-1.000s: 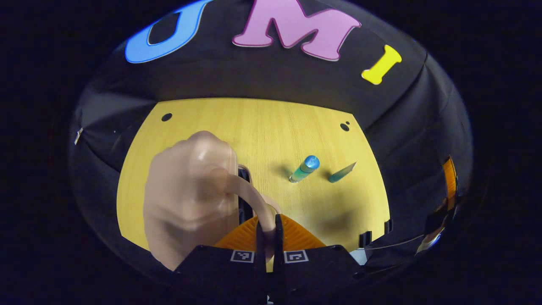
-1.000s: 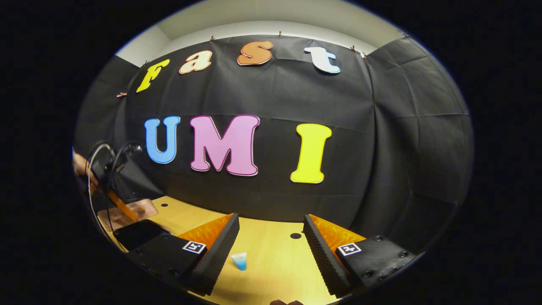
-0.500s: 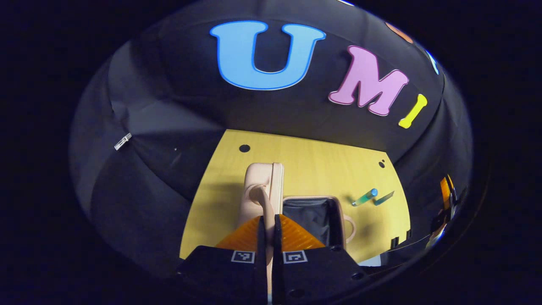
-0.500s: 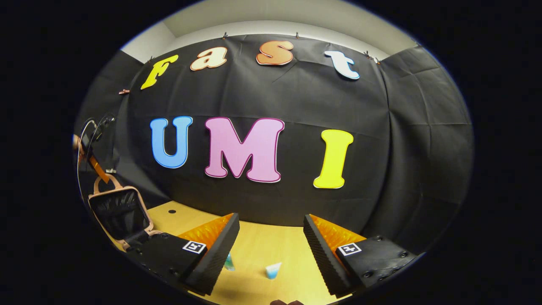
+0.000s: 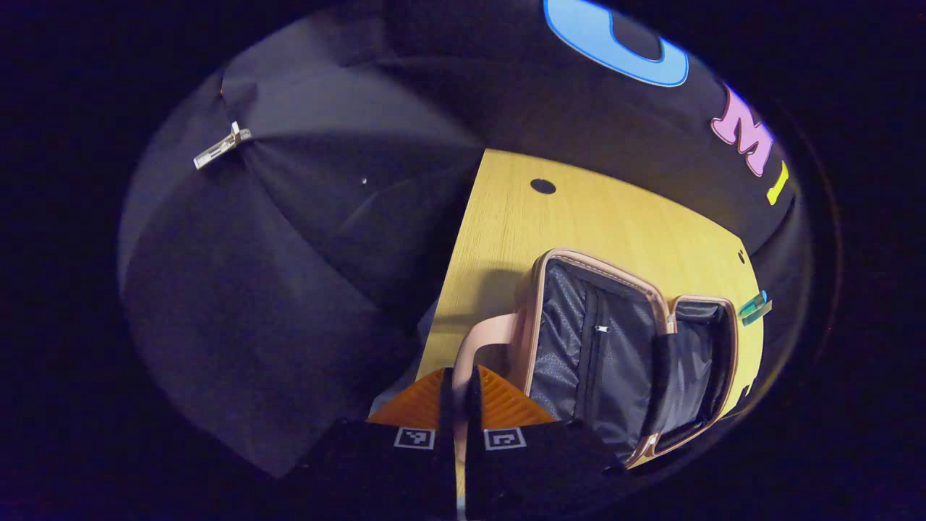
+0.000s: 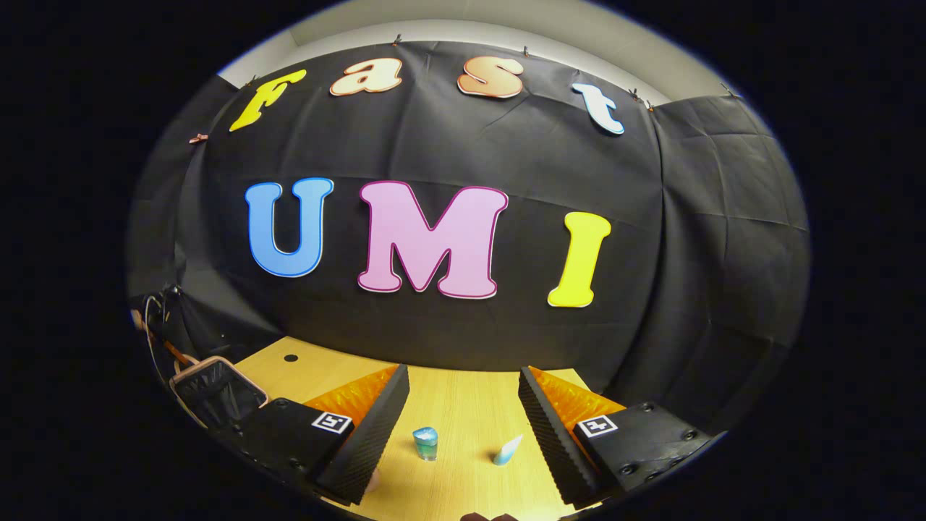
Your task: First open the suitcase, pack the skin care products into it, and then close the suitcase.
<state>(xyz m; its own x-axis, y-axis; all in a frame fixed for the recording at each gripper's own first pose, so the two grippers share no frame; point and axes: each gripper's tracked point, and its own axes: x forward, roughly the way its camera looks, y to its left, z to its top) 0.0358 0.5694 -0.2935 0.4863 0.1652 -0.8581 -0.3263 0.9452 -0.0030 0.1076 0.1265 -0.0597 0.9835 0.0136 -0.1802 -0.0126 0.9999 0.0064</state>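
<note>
Left gripper (image 5: 457,383) is pinched on the pink handle (image 5: 483,340) of the suitcase (image 5: 615,347), both fingers pressing against it. That suitcase lies open on the yellow table (image 5: 579,217), its dark lining exposed and the lid folded out flat toward the table's left edge. Right gripper (image 6: 463,412) hangs with its fingers spread wide above the table, holding nothing. Between those fingers, a blue-capped bottle (image 6: 425,443) and a small tube (image 6: 508,450) rest on the table, slightly apart.

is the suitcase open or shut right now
Open. In the left gripper view the pink suitcase lies spread on the wooden table, both dark lined halves showing, while the left tongs pinch its handle.
</note>
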